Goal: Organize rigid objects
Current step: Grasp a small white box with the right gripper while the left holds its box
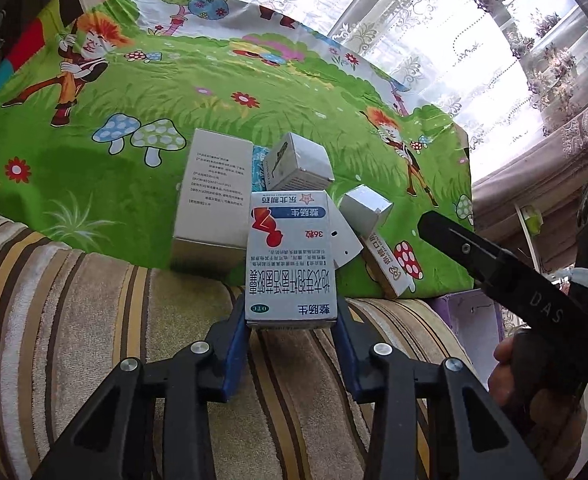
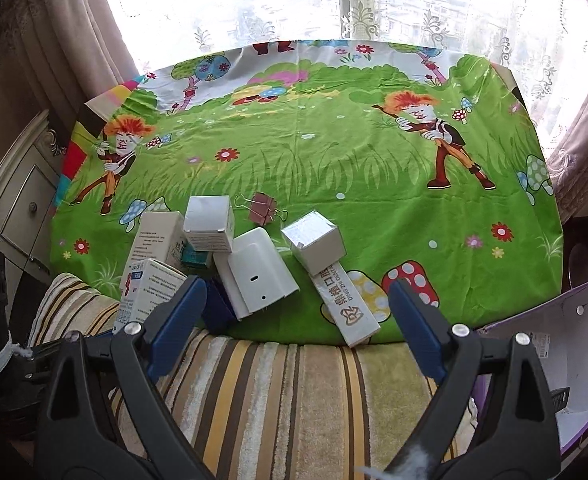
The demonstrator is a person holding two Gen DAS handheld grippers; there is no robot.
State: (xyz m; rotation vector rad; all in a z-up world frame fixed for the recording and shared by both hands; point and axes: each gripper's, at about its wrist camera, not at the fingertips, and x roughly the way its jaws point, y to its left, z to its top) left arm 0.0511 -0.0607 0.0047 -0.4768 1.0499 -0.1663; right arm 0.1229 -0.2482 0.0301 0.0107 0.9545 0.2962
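Note:
My left gripper [image 1: 292, 326] is shut on a white and blue medicine box [image 1: 290, 256] with red print, held over the near edge of the green cartoon tablecloth [image 1: 214, 92]; the box also shows in the right wrist view [image 2: 150, 292]. My right gripper [image 2: 296, 304] is open and empty above the striped cushion [image 2: 294, 392], just short of a pile of boxes: a white adapter-like box [image 2: 260, 276], a long box with Chinese print [image 2: 348, 304], a silver cube box [image 2: 314, 244], a white cube box [image 2: 210, 222] and a tall white box [image 2: 154, 240].
A binder clip [image 2: 262, 208] lies behind the pile. A purple open box [image 2: 566, 344] stands at the right, below the table edge. A cabinet [image 2: 18, 208] is at the left. Lace curtains and a window are behind the table.

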